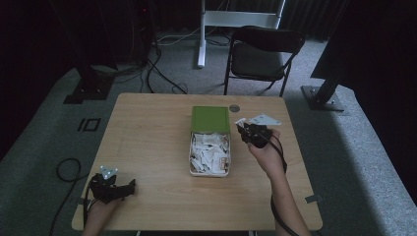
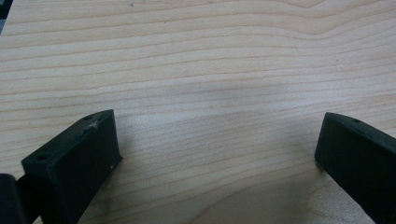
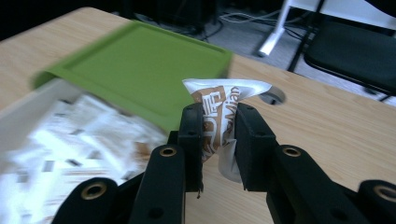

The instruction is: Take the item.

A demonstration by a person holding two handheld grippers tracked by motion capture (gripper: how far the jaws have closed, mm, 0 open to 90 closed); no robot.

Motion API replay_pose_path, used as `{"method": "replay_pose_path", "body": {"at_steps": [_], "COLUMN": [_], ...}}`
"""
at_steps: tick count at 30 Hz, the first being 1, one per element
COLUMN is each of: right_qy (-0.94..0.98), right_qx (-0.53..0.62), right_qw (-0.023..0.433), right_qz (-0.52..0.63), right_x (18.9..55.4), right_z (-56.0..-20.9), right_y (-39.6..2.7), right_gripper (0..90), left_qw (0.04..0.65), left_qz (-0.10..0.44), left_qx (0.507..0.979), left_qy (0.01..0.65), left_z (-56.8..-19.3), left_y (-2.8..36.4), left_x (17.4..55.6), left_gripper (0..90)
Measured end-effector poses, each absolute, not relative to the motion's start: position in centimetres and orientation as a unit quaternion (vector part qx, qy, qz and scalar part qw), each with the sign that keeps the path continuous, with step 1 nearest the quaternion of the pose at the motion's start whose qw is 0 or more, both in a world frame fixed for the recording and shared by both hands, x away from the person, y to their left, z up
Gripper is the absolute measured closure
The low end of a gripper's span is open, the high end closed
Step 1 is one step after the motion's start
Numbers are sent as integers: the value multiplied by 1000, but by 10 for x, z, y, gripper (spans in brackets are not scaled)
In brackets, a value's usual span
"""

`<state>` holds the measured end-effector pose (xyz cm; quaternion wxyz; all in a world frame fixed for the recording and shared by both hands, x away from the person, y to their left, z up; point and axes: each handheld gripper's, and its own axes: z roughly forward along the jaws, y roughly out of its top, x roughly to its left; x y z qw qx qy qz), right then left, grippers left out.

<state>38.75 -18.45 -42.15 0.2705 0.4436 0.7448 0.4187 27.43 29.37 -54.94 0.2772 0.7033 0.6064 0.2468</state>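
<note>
A white box (image 1: pixel 191 147) with a green lid (image 1: pixel 210 119) slid toward the far end sits mid-table, holding several white and brown paper packets (image 1: pixel 209 151). My right gripper (image 1: pixel 241 124) hovers just right of the box's far end, shut on one white and brown packet (image 3: pixel 219 116) that sticks up between its fingers (image 3: pixel 190 135). In the right gripper view the green lid (image 3: pixel 140 70) and the packets (image 3: pixel 70 140) lie to the left, blurred. My left gripper (image 1: pixel 129 188) rests near the table's front left corner, open over bare wood (image 2: pixel 210 84), its fingers (image 2: pixel 79 158) wide apart.
The wooden table (image 1: pixel 147 142) has a round cable grommet (image 1: pixel 234 107) at its far edge. A black folding chair (image 1: pixel 263 51) and a white stand leg (image 1: pixel 201 34) are beyond the table. Cables (image 1: pixel 66 169) trail off the left side on grey carpet.
</note>
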Motion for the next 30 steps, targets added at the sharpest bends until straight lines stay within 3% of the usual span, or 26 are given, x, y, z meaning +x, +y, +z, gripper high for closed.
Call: {"method": "replay_pose_path", "body": {"at_steps": [7,30], "right_qy": [709,702], "right_qx": [490,576], "right_qw": [290,247], "right_qz": [416,339], "right_x": [402,469], "right_z": [-444,-522], "right_y": [-191,-183], "right_gripper": [739,739], "left_qw": [277,277], "left_qz": [247,247], "left_qx": [703,703], "left_qy": [606,606], "left_z": [-549,-549], "left_y": [294,294], "left_x": [274,274], "left_gripper": [7,7]}}
